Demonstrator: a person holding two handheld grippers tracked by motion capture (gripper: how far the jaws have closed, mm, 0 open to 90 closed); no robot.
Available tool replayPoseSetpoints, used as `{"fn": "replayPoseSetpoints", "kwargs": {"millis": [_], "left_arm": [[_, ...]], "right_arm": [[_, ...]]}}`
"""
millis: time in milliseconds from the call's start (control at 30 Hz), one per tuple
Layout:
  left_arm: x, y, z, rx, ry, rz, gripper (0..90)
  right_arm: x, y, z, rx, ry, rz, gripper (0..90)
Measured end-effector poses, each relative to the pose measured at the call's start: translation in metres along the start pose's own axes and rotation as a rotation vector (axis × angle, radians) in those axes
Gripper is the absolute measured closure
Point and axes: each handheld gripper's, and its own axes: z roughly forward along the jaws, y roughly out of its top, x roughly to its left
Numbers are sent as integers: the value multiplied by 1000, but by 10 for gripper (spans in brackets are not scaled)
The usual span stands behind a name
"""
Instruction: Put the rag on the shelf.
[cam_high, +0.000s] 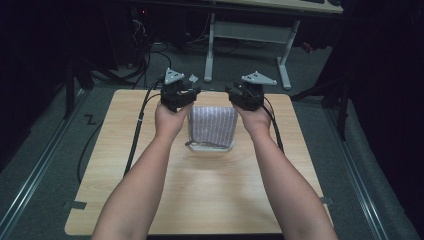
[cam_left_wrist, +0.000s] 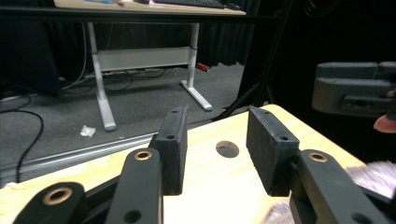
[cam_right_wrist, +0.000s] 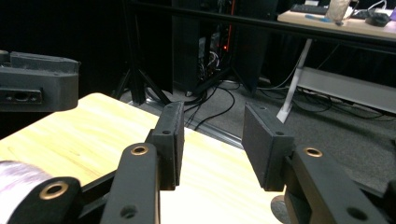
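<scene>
A folded grey-lilac cloth (cam_high: 212, 125) lies on the wooden table (cam_high: 210, 195), a little beyond its middle. My left gripper (cam_high: 189, 94) hovers at the cloth's far left corner and my right gripper (cam_high: 234, 95) at its far right corner, both just above it. In the left gripper view the jaws of the left gripper (cam_left_wrist: 217, 154) stand wide apart with only bare tabletop between them, and the cloth (cam_left_wrist: 373, 175) is at the lower right edge. The right gripper (cam_right_wrist: 212, 147) is likewise open with nothing in it, and the cloth (cam_right_wrist: 16, 182) lies at the lower left.
A round hole (cam_left_wrist: 227, 149) is cut in the tabletop near the far edge. Beyond the table stands a desk on white legs (cam_high: 250, 35), with cables (cam_high: 145, 55) on the grey floor. Black cables trail from both grippers across the table.
</scene>
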Motion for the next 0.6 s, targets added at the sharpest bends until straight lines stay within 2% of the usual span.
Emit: {"fn": "replayPoseSetpoints", "kwargs": {"millis": [300,433,600], "left_arm": [[-9,-5,-26,-9,5,22,580],[-12,-12,-39,-37,-7,4,577],[-16,-24,-50,-34,-19,13,563]], "right_arm": [[6,-10,-34,-24,-9,-17,573],[6,-21,-47,-24,1,-13,560],[5,-41,-63,-13,-10,-32,550]]}}
